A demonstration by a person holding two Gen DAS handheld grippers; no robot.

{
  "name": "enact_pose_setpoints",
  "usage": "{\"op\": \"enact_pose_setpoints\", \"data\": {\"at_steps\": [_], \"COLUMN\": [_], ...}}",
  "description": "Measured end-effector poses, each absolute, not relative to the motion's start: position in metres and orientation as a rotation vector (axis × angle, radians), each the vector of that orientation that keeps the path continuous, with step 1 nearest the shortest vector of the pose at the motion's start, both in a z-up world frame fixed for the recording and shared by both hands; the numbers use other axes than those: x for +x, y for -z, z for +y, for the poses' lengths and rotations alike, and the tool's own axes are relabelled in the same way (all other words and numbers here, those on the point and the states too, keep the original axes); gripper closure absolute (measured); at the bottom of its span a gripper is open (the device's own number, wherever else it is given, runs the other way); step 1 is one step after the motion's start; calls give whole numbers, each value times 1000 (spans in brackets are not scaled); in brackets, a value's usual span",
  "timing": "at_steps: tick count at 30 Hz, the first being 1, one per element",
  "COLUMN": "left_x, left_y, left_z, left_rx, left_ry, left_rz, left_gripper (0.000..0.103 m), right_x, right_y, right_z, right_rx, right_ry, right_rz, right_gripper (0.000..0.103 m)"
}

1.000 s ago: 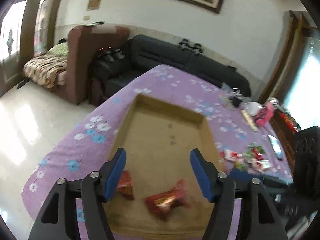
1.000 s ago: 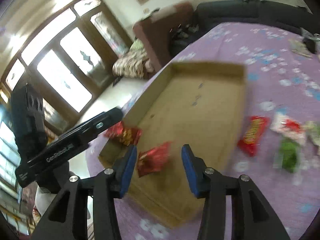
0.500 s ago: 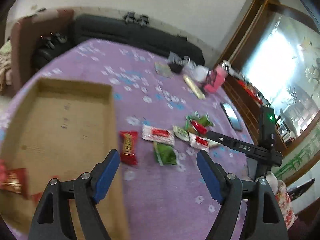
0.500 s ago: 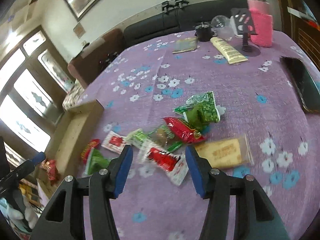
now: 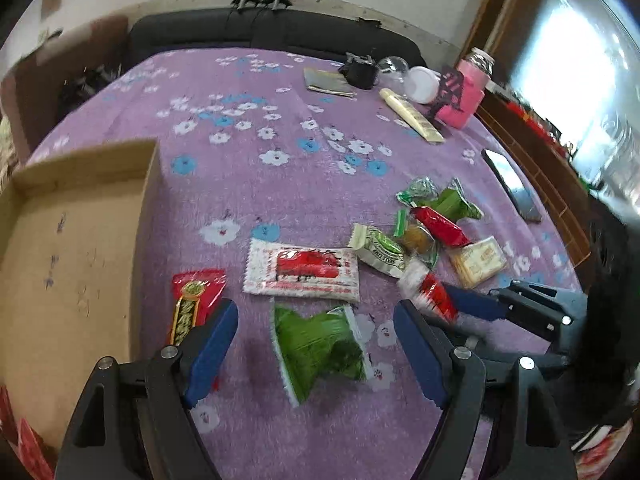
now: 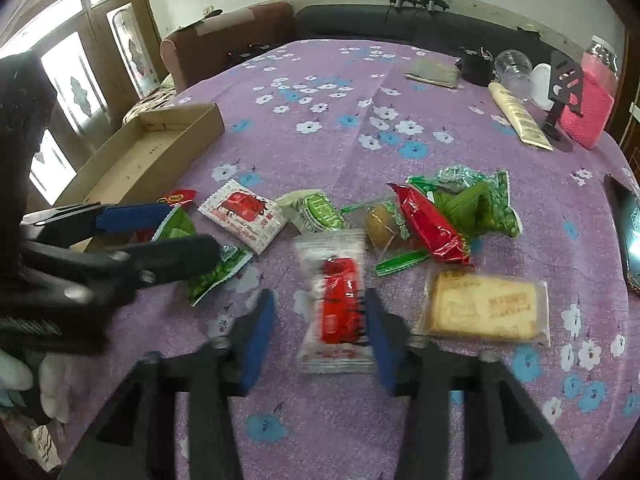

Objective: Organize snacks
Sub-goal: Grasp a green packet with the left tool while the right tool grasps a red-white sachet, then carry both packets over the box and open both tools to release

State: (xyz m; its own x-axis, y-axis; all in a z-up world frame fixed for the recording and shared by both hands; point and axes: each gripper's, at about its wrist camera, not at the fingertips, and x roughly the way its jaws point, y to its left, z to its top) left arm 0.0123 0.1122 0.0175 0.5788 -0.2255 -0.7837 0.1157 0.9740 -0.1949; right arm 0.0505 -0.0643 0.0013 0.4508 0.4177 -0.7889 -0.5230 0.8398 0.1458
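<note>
Several snack packets lie in a loose pile on the purple flowered cloth (image 5: 280, 120). My left gripper (image 5: 316, 320) is open and hangs over a green packet (image 5: 320, 348), with a red-and-gold packet (image 5: 192, 300) by its left finger. My right gripper (image 6: 320, 316) straddles a white-and-red packet (image 6: 336, 300). Its jaws are closing and blurred: the right pad touches the packet's edge, and a small gap shows at the left pad. The cardboard box (image 5: 152, 200) stands to the left. A few red packets show at its near corner (image 5: 24, 444).
A cracker pack (image 6: 484, 308), a larger white-and-red sachet (image 5: 300, 272) and green and red wrappers (image 6: 472, 204) lie around the grippers. A phone (image 5: 512, 184) lies at the right edge. A pink bottle (image 6: 592, 92), a tube (image 6: 516, 116) and cups stand at the far right. A black sofa (image 5: 280, 32) runs behind the table.
Both grippers swung from over the cardboard box to the snack pile and sank towards it. The right one's jaws have narrowed around the white-and-red packet. The left one has stayed open.
</note>
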Motion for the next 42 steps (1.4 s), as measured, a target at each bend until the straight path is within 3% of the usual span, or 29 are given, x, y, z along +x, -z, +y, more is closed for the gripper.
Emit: {"op": "enact_pose_setpoints", "data": {"at_steps": [1,2,3,5,21,29,42], "left_x": [12,12,12,10,-37,-67,-81], "left_y": [-16,-15,-13,-6,-56,-87,-87], "left_z": [110,106,102,91,102,167,267], "left_rx": [-113,-84,-52,5,-56,-75,-34], "left_ry": [206,205,204,226,280,122,-171], "left_rz": [935,935,939,961,825,731,695], "left_gripper": [21,29,49,67,67,67,66], "right_x": [52,53,53,52,19,0,-5], "right_y": [-1,-2,-3,-4,-35,-70,-72], "right_z": [-68,-70,-72,-75,-82,-54,67], "right_rx": [-99,-90,-79,-67,-35,-29,-53], "right_ry": [-587,-585,-585,-578,-572,-639,-791], "right_rz": [946,949,952,954,901,847,906], "right_gripper": [83,83,84,84,84,84,84]}}
